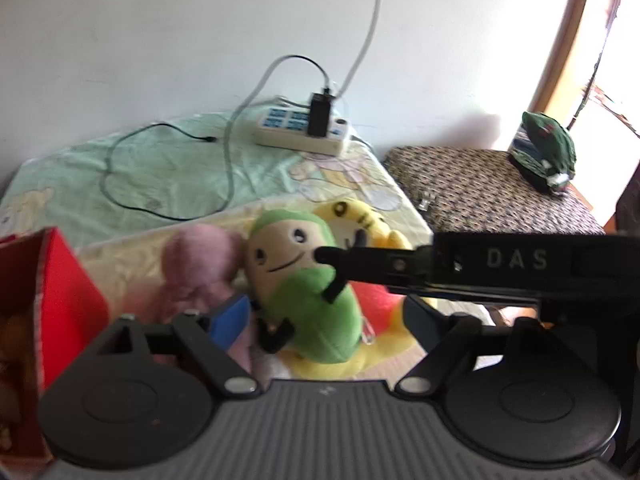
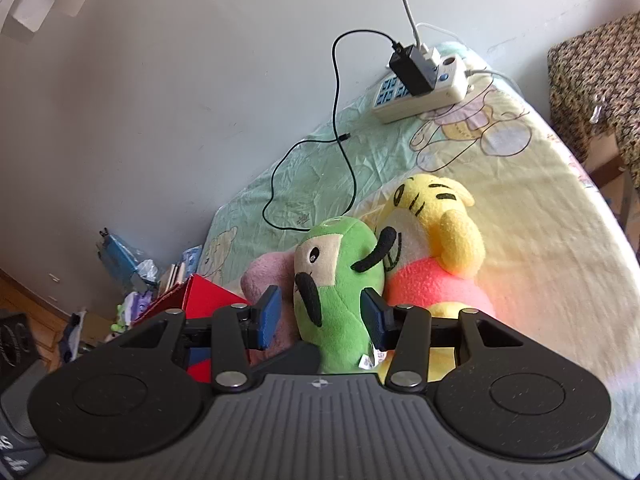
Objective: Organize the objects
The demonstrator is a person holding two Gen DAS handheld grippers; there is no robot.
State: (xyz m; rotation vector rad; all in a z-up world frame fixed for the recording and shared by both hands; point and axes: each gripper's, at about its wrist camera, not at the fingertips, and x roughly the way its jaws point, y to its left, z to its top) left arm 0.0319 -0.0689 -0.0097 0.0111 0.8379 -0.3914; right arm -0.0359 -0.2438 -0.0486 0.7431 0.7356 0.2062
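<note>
Green and cream, the bean plush (image 2: 336, 292) lies on the bed (image 2: 540, 216) between a pink plush (image 2: 264, 276) and a yellow tiger plush (image 2: 440, 240), touching both. The right tool (image 2: 320, 316) straddles it, blue pads at its flanks, though I cannot tell if they pinch. The left tool (image 1: 320, 316) gapes wide beside a red box (image 1: 64, 292).

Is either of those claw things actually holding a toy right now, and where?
The right gripper brackets the green plush at its body; firm contact can't be told. Left gripper holds nothing.
</note>
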